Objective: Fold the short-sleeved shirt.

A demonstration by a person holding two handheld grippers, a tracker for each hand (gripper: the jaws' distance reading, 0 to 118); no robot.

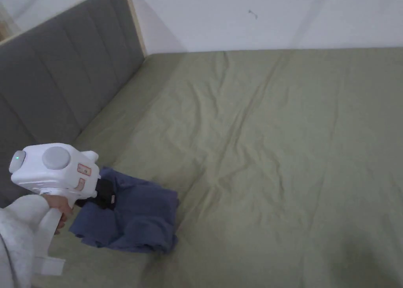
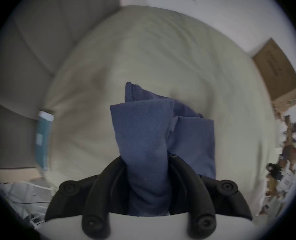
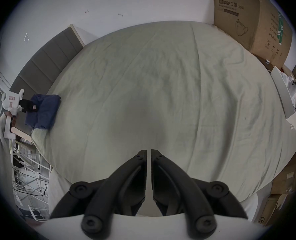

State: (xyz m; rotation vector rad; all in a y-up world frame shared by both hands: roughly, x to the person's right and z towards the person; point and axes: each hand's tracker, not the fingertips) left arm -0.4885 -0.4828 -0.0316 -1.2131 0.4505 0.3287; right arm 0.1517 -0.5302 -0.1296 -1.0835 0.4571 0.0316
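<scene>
The blue short-sleeved shirt (image 1: pixel 130 218) lies folded into a small bundle at the near left of the bed, close to the headboard. My left gripper (image 1: pixel 105 194) is shut on the shirt's left edge; in the left gripper view the blue cloth (image 2: pixel 143 136) runs up between both black jaws, and my left gripper (image 2: pixel 146 159) clamps it. The right gripper view also catches the shirt (image 3: pixel 43 112) with the left gripper (image 3: pixel 30 106) on it, far to the left. My right gripper (image 3: pixel 148 152) hovers over bare sheet, jaws nearly touching, nothing between them.
An olive-green sheet (image 1: pixel 275 151) covers the bed. A grey padded headboard (image 1: pixel 59 84) stands along the left, a white wall behind. A large cardboard box (image 3: pixel 251 22) leans at the bed's far right corner, with more boxes and clutter (image 3: pixel 285 174) along the right side.
</scene>
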